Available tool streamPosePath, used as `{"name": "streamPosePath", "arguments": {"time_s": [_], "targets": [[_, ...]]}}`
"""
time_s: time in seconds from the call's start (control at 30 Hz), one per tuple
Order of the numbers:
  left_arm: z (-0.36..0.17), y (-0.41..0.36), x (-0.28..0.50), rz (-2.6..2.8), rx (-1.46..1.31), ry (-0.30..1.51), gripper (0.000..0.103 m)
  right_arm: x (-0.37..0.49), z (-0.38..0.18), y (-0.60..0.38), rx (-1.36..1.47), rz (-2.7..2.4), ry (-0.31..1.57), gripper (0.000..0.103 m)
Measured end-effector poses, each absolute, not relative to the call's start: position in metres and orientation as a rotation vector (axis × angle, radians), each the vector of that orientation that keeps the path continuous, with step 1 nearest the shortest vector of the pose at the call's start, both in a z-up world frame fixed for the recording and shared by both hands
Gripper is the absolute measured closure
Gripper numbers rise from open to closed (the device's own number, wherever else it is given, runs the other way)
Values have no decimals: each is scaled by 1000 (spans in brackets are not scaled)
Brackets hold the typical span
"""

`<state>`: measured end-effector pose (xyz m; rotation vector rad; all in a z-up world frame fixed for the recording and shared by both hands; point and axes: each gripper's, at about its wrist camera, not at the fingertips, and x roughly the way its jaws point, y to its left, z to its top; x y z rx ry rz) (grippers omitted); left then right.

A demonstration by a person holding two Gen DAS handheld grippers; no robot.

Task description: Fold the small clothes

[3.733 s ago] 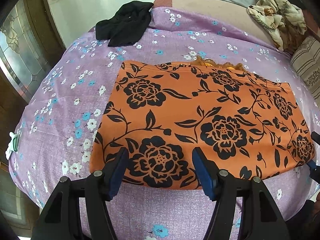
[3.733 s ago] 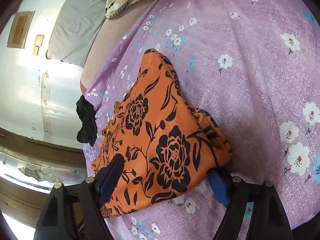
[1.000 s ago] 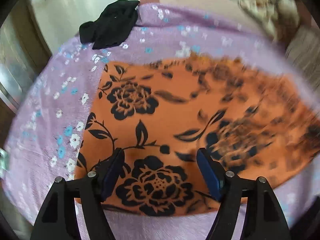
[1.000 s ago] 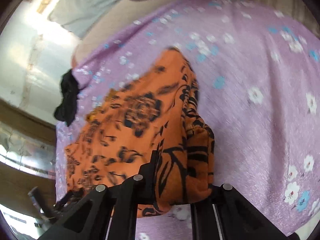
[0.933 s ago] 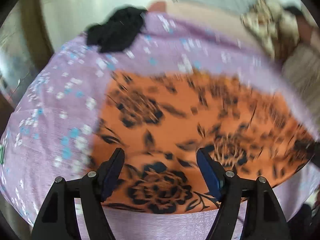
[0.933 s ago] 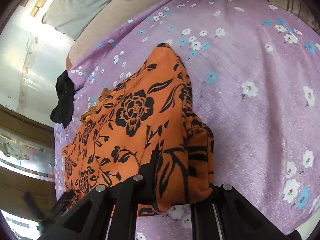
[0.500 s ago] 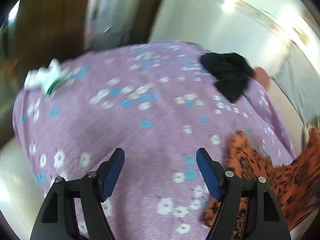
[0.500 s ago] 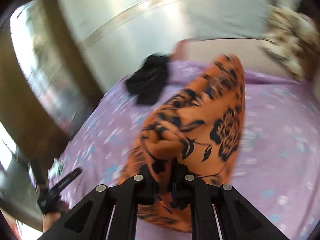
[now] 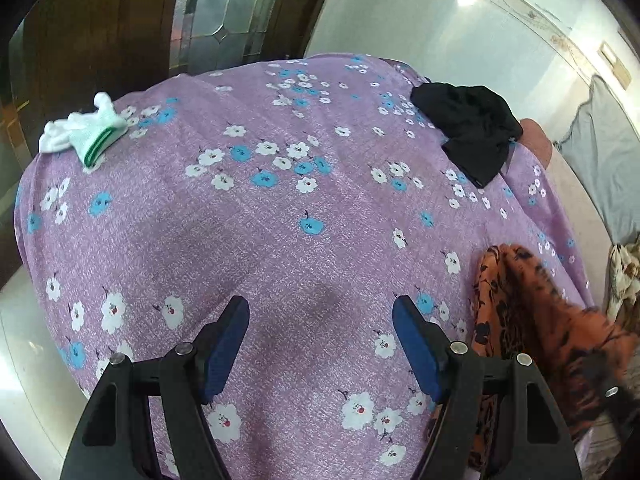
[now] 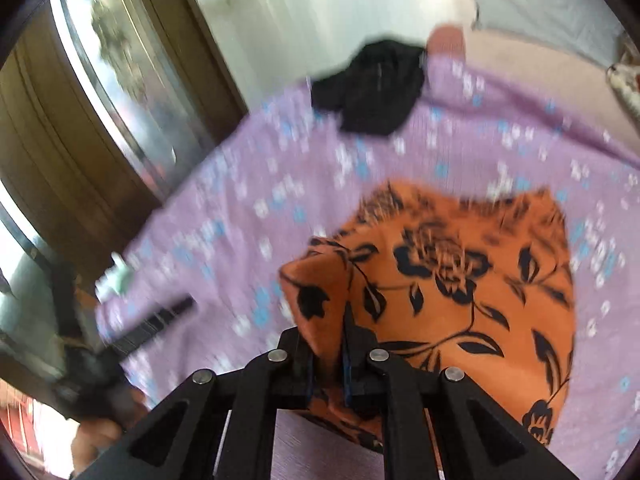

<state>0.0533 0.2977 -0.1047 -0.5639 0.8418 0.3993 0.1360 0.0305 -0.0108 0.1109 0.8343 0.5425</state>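
Our right tool [image 10: 326, 354] is clamped on the orange cloth [image 10: 460, 280], lifted over the bed [image 9: 280, 216]; our left tool [image 9: 320, 344] gapes empty. One-corner grip, so the fold could sag or slip.

Counted on the purple floral bedsheet [image 9: 280, 216]: one orange floral garment [image 10: 460, 280], one black garment [image 9: 472, 132], one white sock with green stripes [image 9: 86, 134]; two grippers.

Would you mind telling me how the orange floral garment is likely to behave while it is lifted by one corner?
Probably floppy: the orange floral garment drapes from the right gripper. Likely light, since its shut fingers carry it by one pinched fold. The unheld part may sag and unfold.
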Motion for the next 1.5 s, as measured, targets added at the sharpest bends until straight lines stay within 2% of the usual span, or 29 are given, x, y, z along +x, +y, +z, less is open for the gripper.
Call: {"name": "streamPosePath", "arguments": {"time_s": [0.1,0.17,0.23,0.3,0.4,0.43,0.47,0.73,0.8,0.87,0.9,0.97,1.1,1.17,1.2,1.27,1.3,1.43,1.5], "targets": [[-108,301,51,420,-559,845,28,132,-49,52,58,602,912,92],[-110,300,51,425,-546,856,28,141,-110,66,-3,613,1129,90],[-111,295,53,408,-518,867,28,139,-110,55,73,634,1046,90],[-111,291,54,384,-493,869,28,140,-107,51,121,633,1063,84],[-108,281,55,329,-464,866,28,136,-97,50,110,700,1071,49],[-107,278,54,314,-459,858,28,131,-92,45,142,715,1062,30],[-104,271,53,291,-441,844,28,126,-88,38,171,717,1046,27],[-74,197,50,12,-298,823,29,84,-76,-53,394,671,920,27],[-78,173,58,-33,-228,873,39,80,-75,-81,450,643,898,27],[-109,165,73,11,-182,1013,77,79,-78,-104,488,621,886,27],[-134,173,79,9,-252,1102,77,80,-83,-117,509,605,893,27],[-135,187,76,0,-374,1077,75,81,-93,-138,571,586,910,27],[-97,177,74,21,-248,1039,75,82,-107,-173,682,567,912,27],[-78,168,76,26,-172,991,72,82,-112,-186,747,569,906,27],[-65,165,80,14,-148,962,69,84,-114,-192,783,569,898,27],[-49,154,93,-21,-128,924,51,86,-114,-205,818,565,887,27],[-46,147,106,-48,-118,914,48,87,-114,-207,824,558,885,26],[-78,146,170,-87,-163,1020,49,92,-116,-219,843,545,880,25],[-106,153,197,-20,-156,1101,68,91,-115,-222,828,540,882,25]]}}
